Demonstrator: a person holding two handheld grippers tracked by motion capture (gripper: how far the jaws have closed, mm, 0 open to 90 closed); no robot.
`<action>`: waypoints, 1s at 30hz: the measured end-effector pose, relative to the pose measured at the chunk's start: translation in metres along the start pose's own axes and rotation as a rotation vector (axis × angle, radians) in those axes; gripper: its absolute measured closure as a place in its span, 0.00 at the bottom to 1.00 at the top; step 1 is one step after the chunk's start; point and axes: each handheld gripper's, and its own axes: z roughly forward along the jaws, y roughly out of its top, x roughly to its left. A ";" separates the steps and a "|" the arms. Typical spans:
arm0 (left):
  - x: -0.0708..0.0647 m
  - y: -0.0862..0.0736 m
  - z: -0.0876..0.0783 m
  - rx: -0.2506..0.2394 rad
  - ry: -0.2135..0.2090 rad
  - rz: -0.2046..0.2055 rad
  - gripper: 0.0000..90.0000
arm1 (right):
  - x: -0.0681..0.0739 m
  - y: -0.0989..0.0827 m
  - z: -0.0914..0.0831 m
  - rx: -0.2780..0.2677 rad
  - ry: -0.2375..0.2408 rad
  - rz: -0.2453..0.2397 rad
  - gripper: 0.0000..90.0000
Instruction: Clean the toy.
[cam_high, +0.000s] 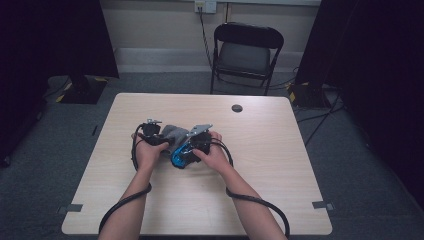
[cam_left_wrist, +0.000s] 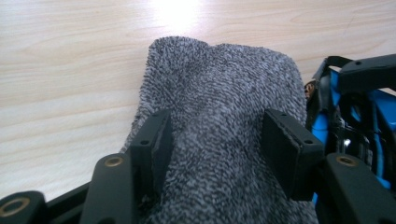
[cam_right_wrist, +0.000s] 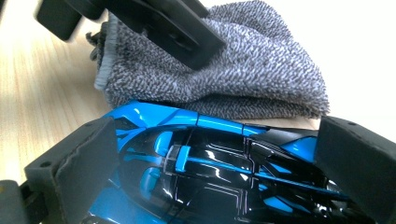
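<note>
Left gripper (cam_left_wrist: 215, 140) first: fingers (cam_left_wrist: 154, 140) standing apart either side of the grey cloth (cam_left_wrist: 219, 93), spread, pads not pressing into the pile as far as can be told. Cloth folded thick, lying on the surface (cam_left_wrist: 60, 70) and running away between the two black pads.

Over to the right gripper (cam_right_wrist: 210, 154): fingers (cam_right_wrist: 88, 158) set against both sides of the blue and black toy car (cam_right_wrist: 210, 163), glossy shell wedged between the pads, gripping it. Just beyond the car, the same cloth (cam_right_wrist: 261, 70), folded in two layers, touching or nearly touching the car's far edge; hard to say which. Left gripper's black finger (cam_right_wrist: 173, 28) seen lying over the top of the cloth.

From the high view: left gripper (cam_high: 149, 131) and right gripper (cam_high: 197, 142) close together at mid-surface, a hand round each, left hand (cam_high: 147, 152), right hand (cam_high: 215, 155). Cloth (cam_high: 174, 132) between the two grippers, car (cam_high: 181, 156) just near of it, under the right gripper. Black cables (cam_high: 120, 207) looping back along both forearms toward the near edge.

Further out: pale wooden surface (cam_high: 260, 165), a small dark round disc (cam_high: 237, 108) toward the far right. Beyond the far edge, a black folding chair (cam_high: 246, 55) on grey carpet.
</note>
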 end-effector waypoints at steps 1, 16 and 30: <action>-0.001 0.001 0.003 -0.005 -0.013 0.007 0.50 | 0.000 0.000 0.000 0.000 0.000 -0.001 0.00; -0.014 0.005 0.025 0.020 -0.011 0.130 0.61 | 0.000 -0.001 0.000 -0.010 -0.003 0.006 0.00; -0.020 0.004 0.028 0.021 -0.005 0.174 0.83 | 0.001 -0.001 0.001 -0.012 -0.012 0.010 0.00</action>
